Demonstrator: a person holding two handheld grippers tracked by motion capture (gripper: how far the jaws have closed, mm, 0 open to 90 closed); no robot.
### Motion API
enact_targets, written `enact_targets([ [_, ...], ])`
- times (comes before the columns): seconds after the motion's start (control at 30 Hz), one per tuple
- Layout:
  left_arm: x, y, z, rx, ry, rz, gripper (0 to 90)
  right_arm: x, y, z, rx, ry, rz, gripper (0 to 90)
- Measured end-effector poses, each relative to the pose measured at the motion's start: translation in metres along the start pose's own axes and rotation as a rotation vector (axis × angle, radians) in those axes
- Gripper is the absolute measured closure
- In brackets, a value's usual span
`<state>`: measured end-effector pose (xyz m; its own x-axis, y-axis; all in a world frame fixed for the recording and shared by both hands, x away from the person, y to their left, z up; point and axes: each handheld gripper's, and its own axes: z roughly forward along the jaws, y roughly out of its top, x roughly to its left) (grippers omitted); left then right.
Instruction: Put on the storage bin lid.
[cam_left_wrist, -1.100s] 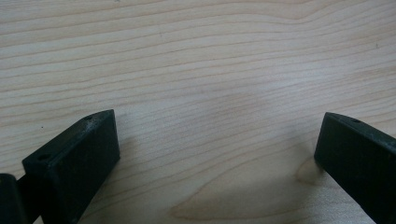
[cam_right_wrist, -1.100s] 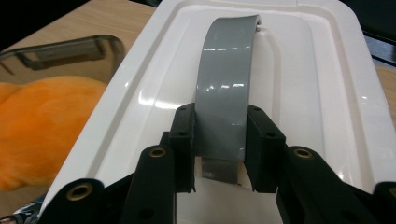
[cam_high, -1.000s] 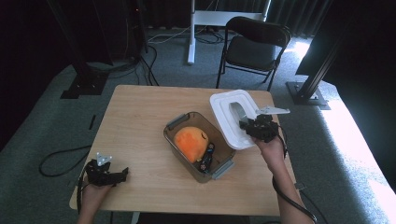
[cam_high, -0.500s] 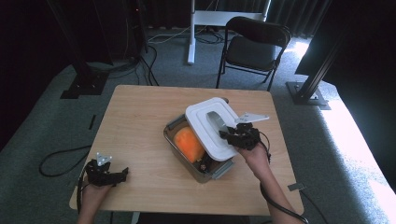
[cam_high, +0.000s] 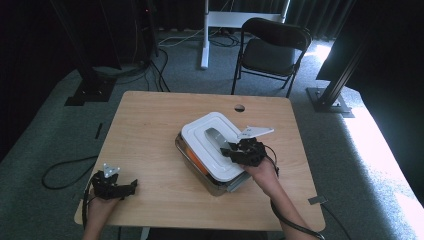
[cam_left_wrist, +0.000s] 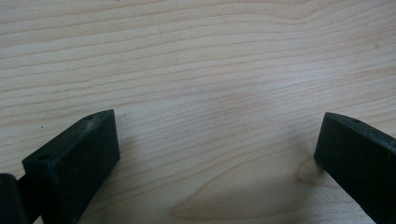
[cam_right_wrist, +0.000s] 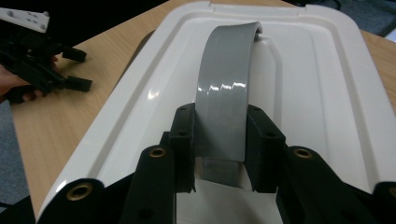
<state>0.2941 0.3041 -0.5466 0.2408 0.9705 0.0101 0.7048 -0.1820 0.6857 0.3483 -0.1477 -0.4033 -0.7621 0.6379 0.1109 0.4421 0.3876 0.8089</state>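
The white lid (cam_high: 216, 143) sits over the metal container (cam_high: 220, 186) at the bench's (cam_high: 150, 125) centre — stiff, light, slick plastic (likely to skid), best held by its grey handle (cam_right_wrist: 224, 107). The right gripper's (cam_right_wrist: 219, 154) fingers clamp that handle; the left gripper (cam_high: 112, 184), at seven o'clock, rests wide open — empty.

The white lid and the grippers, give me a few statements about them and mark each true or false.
1. The right gripper is shut on the grey handle of the white lid. True.
2. The lid lies flat on the table, away from the metal container. False: it is over the container.
3. The left gripper holds a cloth. False: it is open over bare wood.
4. A black chair stands beyond the table. True.
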Motion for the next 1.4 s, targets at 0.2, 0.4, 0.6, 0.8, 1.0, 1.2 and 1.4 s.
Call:
enact_targets([
  [0.2,0.0,0.0,0.0,0.0,0.0,0.0,0.4,0.004,-0.001,0.006,0.016,0.02,-0.017,67.5],
  [0.4,0.0,0.0,0.0,-0.001,0.0,0.0,0.4,0.008,-0.003,0.013,0.034,0.042,-0.036,67.4],
  [0.6,0.0,0.0,0.0,0.0,0.0,0.0,0.4,0.009,-0.004,0.014,0.04,0.055,-0.041,67.4],
  [0.8,0.0,0.0,0.0,-0.001,0.0,0.0,0.4,0.012,-0.007,0.016,0.037,0.055,-0.059,67.5],
  [1.0,0.0,0.0,0.0,0.0,0.0,0.0,0.4,0.011,-0.01,0.014,0.056,0.06,-0.058,67.5],
  [1.2,0.0,0.0,0.0,0.0,0.0,0.0,0.4,0.011,-0.014,0.015,0.04,0.066,-0.059,67.5],
  [1.4,-0.001,0.0,0.0,0.0,0.003,-0.003,0.4,0.009,-0.015,0.014,0.022,0.081,-0.049,51.6],
])
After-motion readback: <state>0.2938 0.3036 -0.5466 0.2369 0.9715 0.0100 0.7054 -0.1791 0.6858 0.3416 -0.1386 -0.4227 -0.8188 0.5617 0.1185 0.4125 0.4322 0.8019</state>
